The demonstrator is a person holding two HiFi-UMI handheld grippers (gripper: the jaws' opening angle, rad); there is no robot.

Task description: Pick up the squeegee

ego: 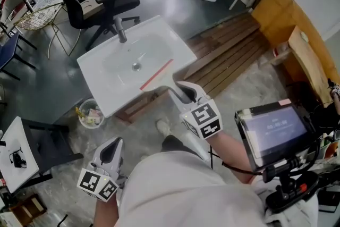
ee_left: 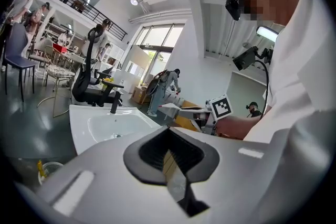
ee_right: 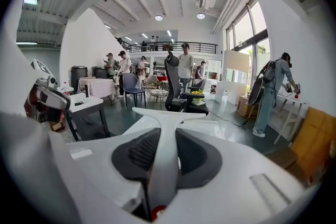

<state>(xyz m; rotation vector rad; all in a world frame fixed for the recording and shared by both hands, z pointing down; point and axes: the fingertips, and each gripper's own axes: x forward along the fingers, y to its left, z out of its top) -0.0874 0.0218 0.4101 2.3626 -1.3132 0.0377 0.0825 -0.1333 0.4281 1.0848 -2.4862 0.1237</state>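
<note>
Right gripper (ego: 180, 92) clamped on squeegee (ego: 157, 74) handle, red blade over the sink (ego: 109, 94) near its front edge. Left gripper (ego: 111, 150) jaws together, empty, near bin (ego: 90, 114). Bare floor (ego: 42, 80) left of sink; chair (ego: 79, 2) behind.

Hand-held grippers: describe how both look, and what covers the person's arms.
Both the left hand-held gripper and the right hand-held gripper have smooth white shells tapering to two jaws lined with dark ribbed pads. Each carries a white cube printed with black square markers. The person wears a white top whose sleeves leave the forearms bare.
</note>
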